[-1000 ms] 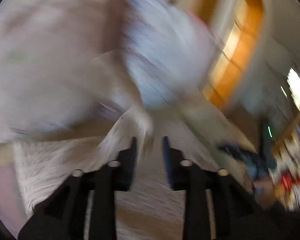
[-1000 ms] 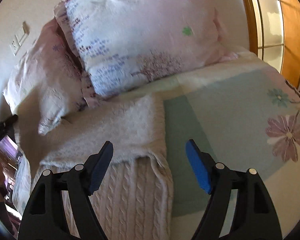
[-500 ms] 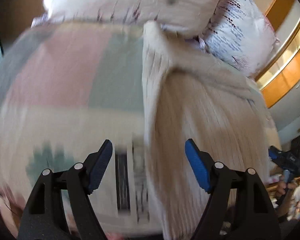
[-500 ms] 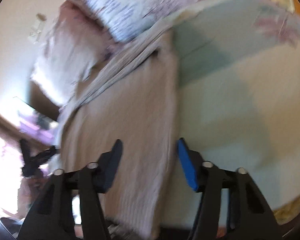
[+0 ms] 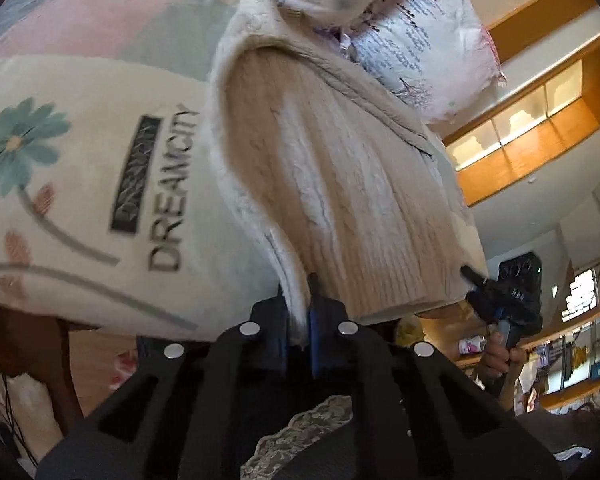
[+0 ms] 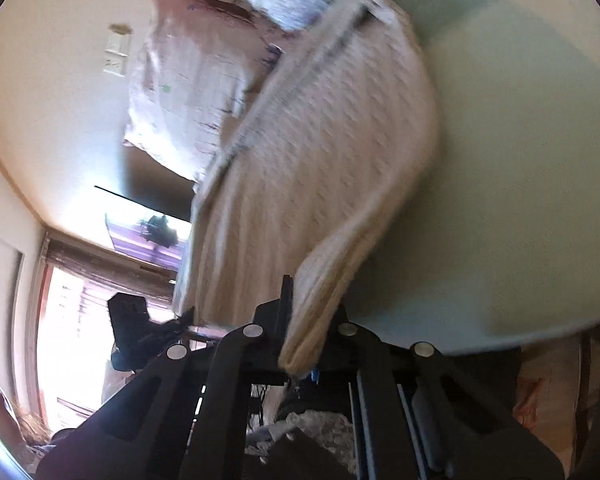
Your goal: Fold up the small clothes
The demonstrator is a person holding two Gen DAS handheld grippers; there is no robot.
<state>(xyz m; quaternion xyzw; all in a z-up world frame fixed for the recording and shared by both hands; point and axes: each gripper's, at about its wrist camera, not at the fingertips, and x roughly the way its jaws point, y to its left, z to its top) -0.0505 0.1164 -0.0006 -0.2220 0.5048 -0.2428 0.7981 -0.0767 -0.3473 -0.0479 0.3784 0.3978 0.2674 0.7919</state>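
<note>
Where the left tongs (image 5: 299, 312) close, their blue-lined pads pinch the near left hem corner of the cream sweater (image 5: 340, 184). Right tongs (image 6: 300, 332) likewise clamped on the opposite hem corner, fabric bunched thick between the black arms. Sweater: cable-knit, ribbed at the hem, fuzzy along its folded edge; it lies lengthwise on the bed (image 5: 84, 184), far end reaching the pillows (image 5: 416, 36). Bedcover smooth, pale, printed with a teal daisy and "DREAMCITY" lettering. Pillows wrinkled, pinkish, small dark print. No containers in view. Wood-framed panelling (image 5: 540, 128) beyond.
</note>
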